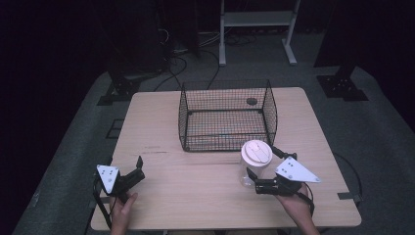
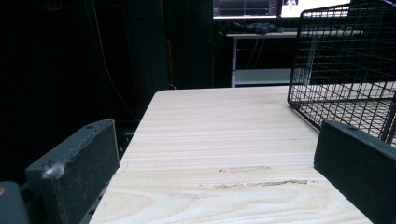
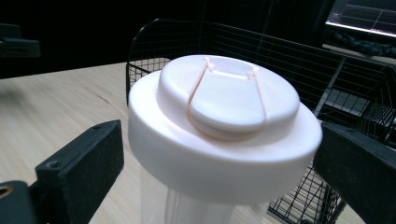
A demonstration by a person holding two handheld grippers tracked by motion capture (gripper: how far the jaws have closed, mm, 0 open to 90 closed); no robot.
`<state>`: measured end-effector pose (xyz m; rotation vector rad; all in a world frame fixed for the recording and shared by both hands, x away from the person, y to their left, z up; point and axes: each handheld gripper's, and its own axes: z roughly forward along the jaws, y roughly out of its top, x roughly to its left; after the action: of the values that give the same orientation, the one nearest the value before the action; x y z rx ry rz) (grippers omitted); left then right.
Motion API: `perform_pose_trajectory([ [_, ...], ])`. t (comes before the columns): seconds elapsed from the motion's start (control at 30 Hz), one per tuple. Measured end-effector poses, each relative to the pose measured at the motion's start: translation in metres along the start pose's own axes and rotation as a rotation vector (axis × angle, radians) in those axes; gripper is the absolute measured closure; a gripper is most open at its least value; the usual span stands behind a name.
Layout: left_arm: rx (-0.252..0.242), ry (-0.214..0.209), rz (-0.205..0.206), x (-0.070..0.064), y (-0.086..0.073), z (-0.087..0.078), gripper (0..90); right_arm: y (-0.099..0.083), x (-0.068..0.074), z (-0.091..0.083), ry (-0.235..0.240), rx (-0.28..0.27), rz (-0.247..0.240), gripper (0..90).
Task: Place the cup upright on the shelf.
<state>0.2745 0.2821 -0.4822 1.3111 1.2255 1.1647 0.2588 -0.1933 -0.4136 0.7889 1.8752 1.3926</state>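
The clear jar (image 1: 252, 169) with the white lid (image 3: 224, 121) stands on the desk (image 1: 195, 196), just near of the black wire basket (image 1: 227, 115). The right tool (image 1: 264, 169) has its jaws wide apart, one on each side of the jar. The left tool (image 1: 134, 169) sits at the near left with its jaws apart, holding nothing.

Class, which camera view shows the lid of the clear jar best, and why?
The right gripper view: the white lid is close up, between the right gripper's open jaws, its flip cap's outline plain. The high view shows the lid small, from above, in front of the wire basket.
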Motion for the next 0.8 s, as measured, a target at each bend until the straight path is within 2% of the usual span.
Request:
perform_pose_trajectory([
  [0.33, 0.000, -0.001, -0.001, 0.000, 0.000, 0.000, 0.0, 0.000, 0.003, 0.018, -0.022, 0.000, -0.007, 1.4],
  [0.8, 0.001, -0.001, 0.000, 0.000, 0.000, 0.000, 0.0, 0.001, 0.003, 0.021, -0.037, -0.006, -0.017, 3.7],
])
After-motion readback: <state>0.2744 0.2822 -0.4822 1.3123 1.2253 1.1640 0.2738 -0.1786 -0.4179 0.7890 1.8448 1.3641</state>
